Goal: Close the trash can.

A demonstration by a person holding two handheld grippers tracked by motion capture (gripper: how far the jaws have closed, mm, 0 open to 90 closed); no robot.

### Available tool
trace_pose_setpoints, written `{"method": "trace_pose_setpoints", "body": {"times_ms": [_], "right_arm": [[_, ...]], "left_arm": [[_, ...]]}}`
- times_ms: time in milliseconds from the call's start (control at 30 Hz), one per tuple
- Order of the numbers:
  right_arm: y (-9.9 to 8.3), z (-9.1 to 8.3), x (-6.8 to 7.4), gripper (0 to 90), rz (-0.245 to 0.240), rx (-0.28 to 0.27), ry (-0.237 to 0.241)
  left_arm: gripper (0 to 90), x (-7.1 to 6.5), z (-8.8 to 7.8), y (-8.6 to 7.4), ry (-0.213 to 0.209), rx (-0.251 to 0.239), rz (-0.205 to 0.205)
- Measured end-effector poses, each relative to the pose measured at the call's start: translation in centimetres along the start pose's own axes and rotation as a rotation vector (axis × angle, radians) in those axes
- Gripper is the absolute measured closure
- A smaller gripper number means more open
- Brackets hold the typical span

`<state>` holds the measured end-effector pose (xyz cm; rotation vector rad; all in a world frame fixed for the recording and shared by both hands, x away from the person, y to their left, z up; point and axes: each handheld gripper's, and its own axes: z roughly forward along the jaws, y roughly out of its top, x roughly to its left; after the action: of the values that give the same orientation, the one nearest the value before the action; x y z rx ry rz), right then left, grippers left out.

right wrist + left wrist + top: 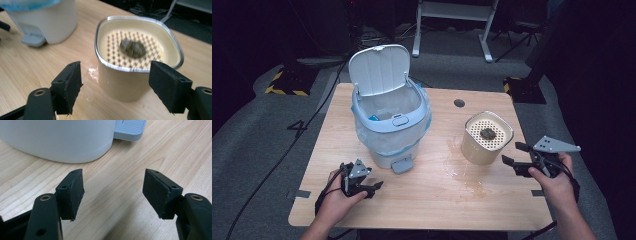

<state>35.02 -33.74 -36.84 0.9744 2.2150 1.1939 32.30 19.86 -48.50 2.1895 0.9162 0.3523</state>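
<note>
A white pedal bin [389, 117] with a blue-edged liner stands at the table's middle left, its lid [379, 67] raised. A cream container [487, 137] with a perforated insert stands to the right, and a dark lump [488, 133] lies on the insert. My left gripper [377, 189] rests low near the bin's pedal [402, 165], open and empty. In the left gripper view the left gripper [113, 192] faces the bin's base [57, 140]. My right gripper [511, 152] is just right of the container, open. In the right gripper view its pads [170, 85] stand apart before the container [117, 80] and lump [132, 48], not touching it.
A wet patch [467, 180] glistens on the wooden table [422, 205] in front of the container. A round cable hole [459, 103] sits near the far edge. Grey floor, cables and a white stand's legs [452, 30] lie beyond the table.
</note>
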Motion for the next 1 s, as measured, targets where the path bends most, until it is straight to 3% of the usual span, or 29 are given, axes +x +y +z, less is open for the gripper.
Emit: {"method": "trace_pose_setpoints", "body": {"times_ms": [333,600,767,1000], "right_arm": [[-6.1,2.2,0.5,25.7,0.036,0.099,-0.03],[-10.8,4.6,0.6,22.6,0.075,0.178,-0.074],[-12.1,5.3,0.6,20.2,0.059,0.2,-0.112],[-12.6,5.5,0.4,15.3,0.119,0.184,-0.122]], "left_arm": [[33.6,0.2,-0.6,0.2,0.002,-0.014,0.0],[34.2,0.5,-2.5,1.2,-0.034,-0.086,-0.029],[34.2,1.0,-4.2,2.1,-0.042,-0.16,-0.06],[33.9,1.9,-6.1,3.0,-0.028,-0.204,-0.079]]}}
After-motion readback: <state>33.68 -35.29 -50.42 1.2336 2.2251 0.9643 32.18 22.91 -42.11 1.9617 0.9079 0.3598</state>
